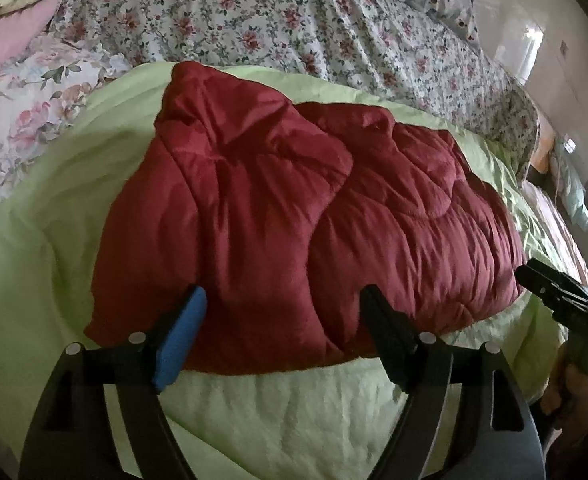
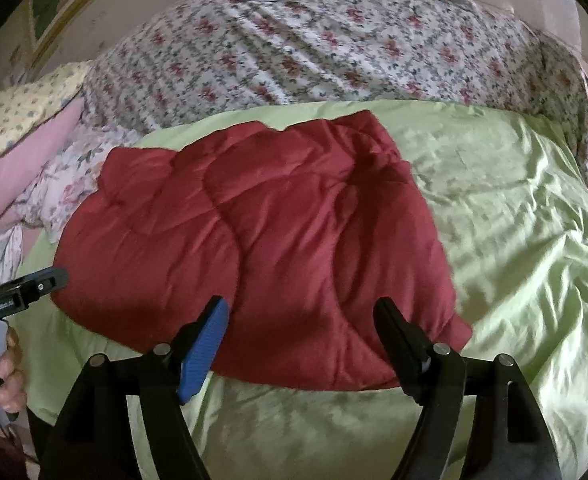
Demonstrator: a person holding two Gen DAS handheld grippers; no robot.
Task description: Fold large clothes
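Two grippers hover over a bed, each with its fingers spread wide and nothing between them. In the left wrist view the left gripper (image 1: 282, 320) fills the bottom of the frame, one finger faced with a blue pad (image 1: 182, 340), the other plain black. In the right wrist view the right gripper (image 2: 302, 332) sits likewise at the bottom centre, its blue pad (image 2: 206, 352) on the left finger.

The red quilted jacket (image 1: 294, 220) lies folded in the middle of both frames on a light green sheet (image 1: 274, 408). In the left wrist view one folded layer laps over the other, its edge running diagonally down the centre; the jacket's near edge lies just beyond the fingertips, and whether they touch it cannot be told.

Behind the green sheet, across the top of both frames, stretches a floral bedspread (image 1: 294, 20). A floral pillow (image 1: 34, 112) and a pink cushion (image 1: 10, 44) lie at the upper left of the left wrist view. The right gripper's tip enters the left wrist view at the right edge, close to the jacket's right end; the left gripper's tip enters the right wrist view at the left edge, by the jacket's left end.
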